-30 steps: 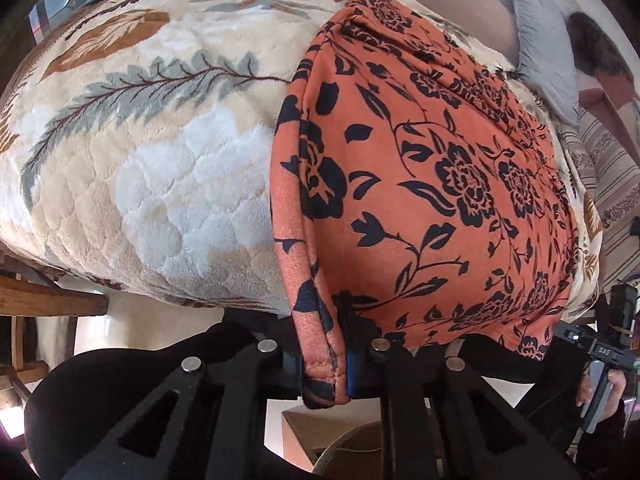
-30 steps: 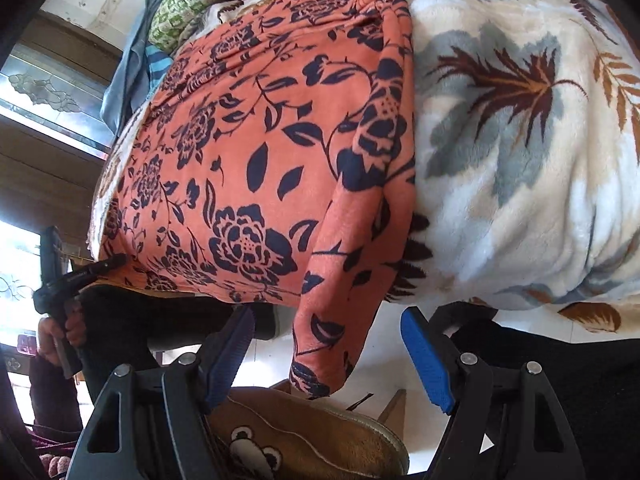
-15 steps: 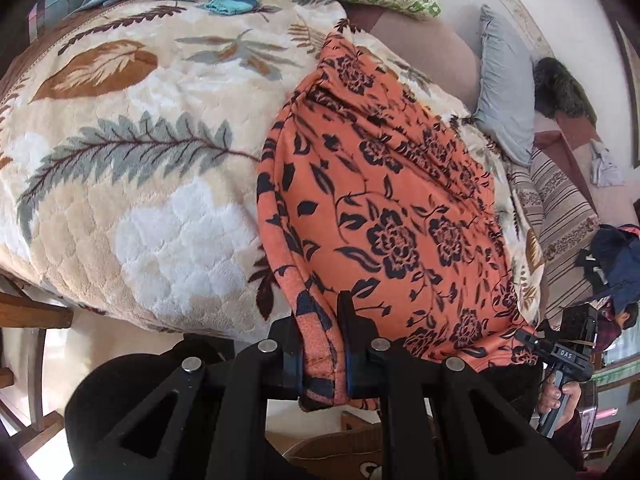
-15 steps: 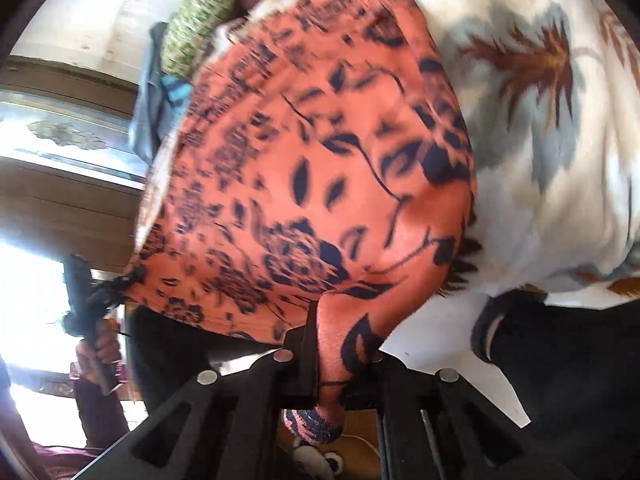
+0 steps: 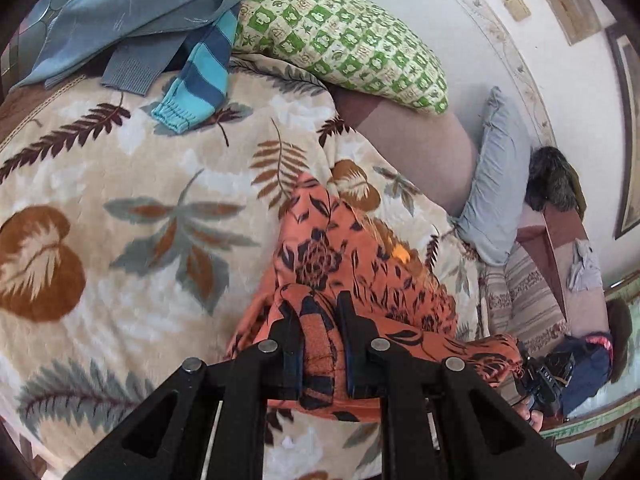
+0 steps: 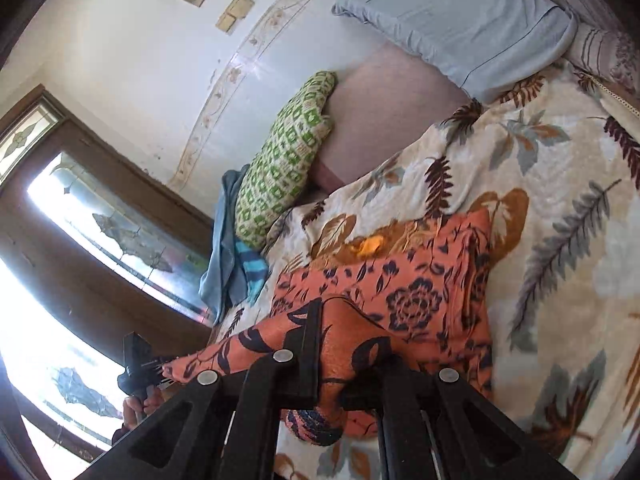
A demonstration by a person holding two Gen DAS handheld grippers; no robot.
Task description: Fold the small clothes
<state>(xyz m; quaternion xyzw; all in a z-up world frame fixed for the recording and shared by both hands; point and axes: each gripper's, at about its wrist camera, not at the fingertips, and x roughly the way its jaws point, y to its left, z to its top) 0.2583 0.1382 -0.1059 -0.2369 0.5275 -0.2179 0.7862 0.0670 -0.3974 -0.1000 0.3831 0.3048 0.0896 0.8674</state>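
Observation:
An orange garment with a black flower print (image 5: 340, 264) lies on a leaf-patterned blanket (image 5: 120, 208). My left gripper (image 5: 320, 340) is shut on one near corner of it and holds that corner lifted above the blanket. My right gripper (image 6: 344, 356) is shut on the other near corner of the garment (image 6: 416, 300). The near edge stretches between the two grippers, and the far part still rests on the blanket (image 6: 560, 240). The right gripper also shows at the right edge of the left wrist view (image 5: 540, 376).
A green patterned pillow (image 5: 344, 40) and a pile of blue clothes (image 5: 160, 12) lie at the far side of the bed. A light blue pillow (image 5: 496, 176) leans by the wall. A wooden window frame (image 6: 100, 216) stands to the left in the right wrist view.
Both grippers rose and moved forward over the bed, carrying the garment's near edge toward its far end. The right gripper closed on its corner within the last second.

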